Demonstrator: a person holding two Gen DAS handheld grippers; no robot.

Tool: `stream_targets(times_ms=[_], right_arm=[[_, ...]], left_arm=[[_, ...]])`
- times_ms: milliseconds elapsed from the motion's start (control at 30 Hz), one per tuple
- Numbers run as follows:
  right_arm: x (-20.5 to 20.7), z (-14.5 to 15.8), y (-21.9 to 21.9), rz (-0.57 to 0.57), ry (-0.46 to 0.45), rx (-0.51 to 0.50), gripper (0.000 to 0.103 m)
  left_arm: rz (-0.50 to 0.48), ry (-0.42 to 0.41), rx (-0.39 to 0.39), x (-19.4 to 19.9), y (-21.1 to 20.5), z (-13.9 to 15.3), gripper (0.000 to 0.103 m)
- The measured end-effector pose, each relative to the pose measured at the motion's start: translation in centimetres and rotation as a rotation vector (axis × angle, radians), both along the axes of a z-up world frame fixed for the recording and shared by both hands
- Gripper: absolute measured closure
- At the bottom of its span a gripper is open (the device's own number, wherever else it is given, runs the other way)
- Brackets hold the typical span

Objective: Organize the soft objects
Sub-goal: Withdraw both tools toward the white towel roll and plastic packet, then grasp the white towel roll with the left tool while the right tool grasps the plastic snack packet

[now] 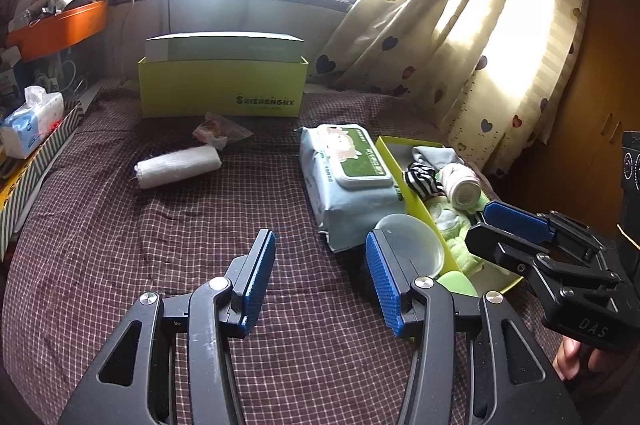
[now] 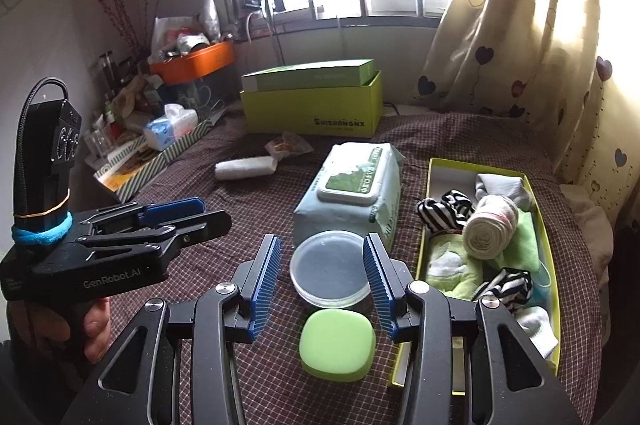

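On the bed (image 2: 248, 209) before you, the wipes pack (image 2: 352, 193) lies in the middle, with the open tray (image 2: 434, 185) of rolled socks (image 2: 490, 227) and cloths just to its right. The round lid (image 2: 330, 269) sits in front of the pack, and the square case (image 2: 338, 343) nearer still. Behind, the large box (image 2: 316, 113) stands by the window wall, with the rolled towel (image 2: 246, 167) and a small bag (image 2: 288, 145) before it to the left.
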State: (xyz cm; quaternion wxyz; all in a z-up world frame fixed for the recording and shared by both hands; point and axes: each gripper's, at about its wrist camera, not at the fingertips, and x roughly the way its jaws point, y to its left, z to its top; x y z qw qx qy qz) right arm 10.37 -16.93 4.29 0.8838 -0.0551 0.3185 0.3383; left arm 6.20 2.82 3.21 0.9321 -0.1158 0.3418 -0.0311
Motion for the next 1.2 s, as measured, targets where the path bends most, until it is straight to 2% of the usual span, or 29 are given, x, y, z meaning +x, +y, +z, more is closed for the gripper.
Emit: stream_targets(times_ms=[733,967,1200], right_arm=[[1.5,-0.2,5.9,0.081,0.019,-0.039,0.06],[3.0,0.0,9.0,0.103,0.031,-0.061,0.06],[6.3,-0.2,13.0,0.121,0.087,-0.073,0.056]], left_arm=[[0.061,0.033,-0.002,1.0,4.0,-1.6,0.054],[0.092,0.023,0.008,1.5,7.0,-1.5,0.054],[0.109,0.016,0.038,3.4,10.7,-1.3,0.054]])
